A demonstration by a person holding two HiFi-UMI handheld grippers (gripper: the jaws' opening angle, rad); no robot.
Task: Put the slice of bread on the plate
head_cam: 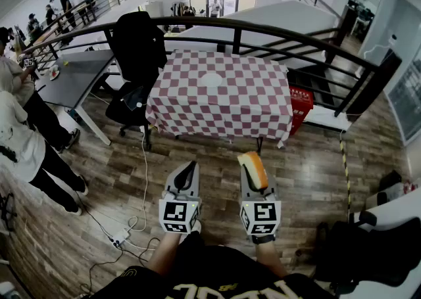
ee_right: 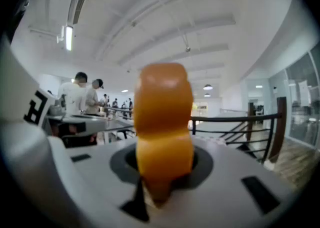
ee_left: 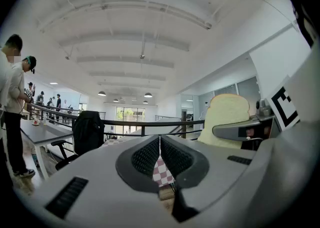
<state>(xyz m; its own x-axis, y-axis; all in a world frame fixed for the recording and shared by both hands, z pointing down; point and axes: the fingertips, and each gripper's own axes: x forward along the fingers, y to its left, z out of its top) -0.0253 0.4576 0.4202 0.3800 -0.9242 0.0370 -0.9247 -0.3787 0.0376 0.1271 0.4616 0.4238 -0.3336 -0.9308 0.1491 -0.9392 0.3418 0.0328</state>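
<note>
Two abreast, level: left gripper [head_cam: 188,171], right gripper [head_cam: 248,165] around bread slice [head_cam: 255,169].

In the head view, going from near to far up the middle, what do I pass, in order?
The right claw gripping the bread slice → checkered table → white plate → black railing.
</note>
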